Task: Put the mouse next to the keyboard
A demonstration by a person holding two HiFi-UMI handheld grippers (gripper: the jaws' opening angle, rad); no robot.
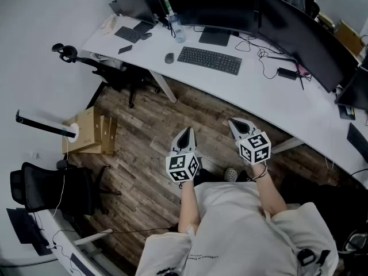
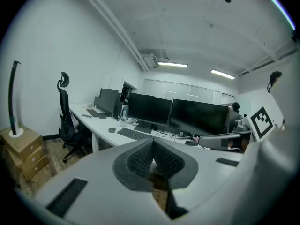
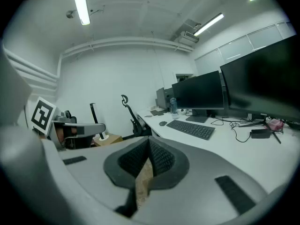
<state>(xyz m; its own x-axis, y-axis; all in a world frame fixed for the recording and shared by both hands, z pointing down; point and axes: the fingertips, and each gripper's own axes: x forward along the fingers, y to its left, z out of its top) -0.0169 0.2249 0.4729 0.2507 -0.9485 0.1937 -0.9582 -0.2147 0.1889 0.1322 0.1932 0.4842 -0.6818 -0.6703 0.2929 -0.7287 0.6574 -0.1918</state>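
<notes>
- Left gripper (image 1: 185,132), jaws pressed together, nothing between the pads; level with the right gripper (image 1: 236,122), well apart from it to its left.
- Right gripper likewise closed up and empty, tips together.
- Directly beneath both, bare wooden floor (image 1: 144,154); behind them, the person's forearms and torso.
- Far ahead of both, a curved white desk (image 1: 276,105).
- On that desk, well ahead of the left gripper and slightly to its left, the mouse (image 1: 169,58).
- Just right of the mouse, not touching it, the keyboard (image 1: 210,60), ahead of the gap between the grippers.
- Beyond the keyboard, a dark monitor (image 1: 210,7).
- Off to the left gripper's left, cardboard boxes (image 1: 86,131) on the floor.
</notes>
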